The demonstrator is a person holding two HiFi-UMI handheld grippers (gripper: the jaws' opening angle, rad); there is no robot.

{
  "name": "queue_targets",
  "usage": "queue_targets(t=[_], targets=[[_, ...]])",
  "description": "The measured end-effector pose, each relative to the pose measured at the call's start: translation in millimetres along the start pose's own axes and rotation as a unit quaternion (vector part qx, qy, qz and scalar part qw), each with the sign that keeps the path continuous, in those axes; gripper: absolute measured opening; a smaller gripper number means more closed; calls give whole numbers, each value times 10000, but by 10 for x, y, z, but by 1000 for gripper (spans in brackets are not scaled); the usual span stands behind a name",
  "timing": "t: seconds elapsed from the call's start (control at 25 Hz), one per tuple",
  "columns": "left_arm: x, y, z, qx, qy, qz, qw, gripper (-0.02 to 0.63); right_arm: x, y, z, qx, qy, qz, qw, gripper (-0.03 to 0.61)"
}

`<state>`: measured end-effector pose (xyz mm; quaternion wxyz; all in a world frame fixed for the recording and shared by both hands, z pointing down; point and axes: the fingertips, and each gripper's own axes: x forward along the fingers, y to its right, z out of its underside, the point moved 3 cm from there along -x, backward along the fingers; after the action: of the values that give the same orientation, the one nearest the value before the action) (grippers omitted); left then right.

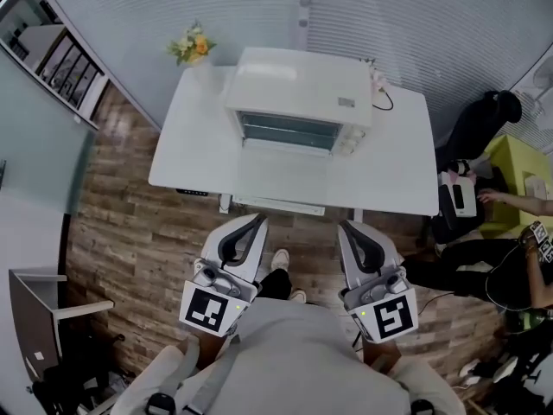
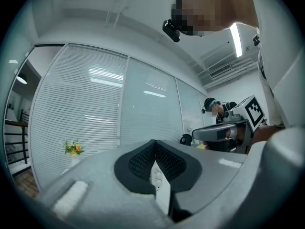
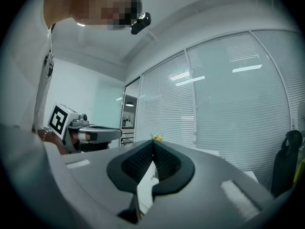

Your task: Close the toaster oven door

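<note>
White desk (image 1: 393,171) carries the toaster oven (image 1: 298,93) at its back edge, door (image 1: 281,175) dropped open toward the front. Left gripper (image 1: 258,220) and right gripper (image 1: 345,226) hang pinched shut, empty; a hard shove could skid the oven.

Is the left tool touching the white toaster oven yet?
Apart. The head view shows the left tool short of the white table's edge, with the white boxy toaster oven farther back on it.

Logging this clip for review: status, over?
Left claw and right claw shut, empty, short of the white table. Boxy white toaster oven: door down, open. Nothing seen blocking it.
</note>
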<state>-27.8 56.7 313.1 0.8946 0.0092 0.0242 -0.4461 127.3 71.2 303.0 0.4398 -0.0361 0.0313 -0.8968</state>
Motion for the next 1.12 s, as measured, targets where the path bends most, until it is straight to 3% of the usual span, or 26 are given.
queue_targets(t=[0.44, 1.12], targets=[[346, -762, 79, -8, 25, 135, 9999, 5, 790, 111, -18, -92, -75, 193, 9997, 5], [517, -1042, 274, -19, -110, 119, 9999, 5, 1016, 274, 22, -232, -105, 466, 9986, 5]])
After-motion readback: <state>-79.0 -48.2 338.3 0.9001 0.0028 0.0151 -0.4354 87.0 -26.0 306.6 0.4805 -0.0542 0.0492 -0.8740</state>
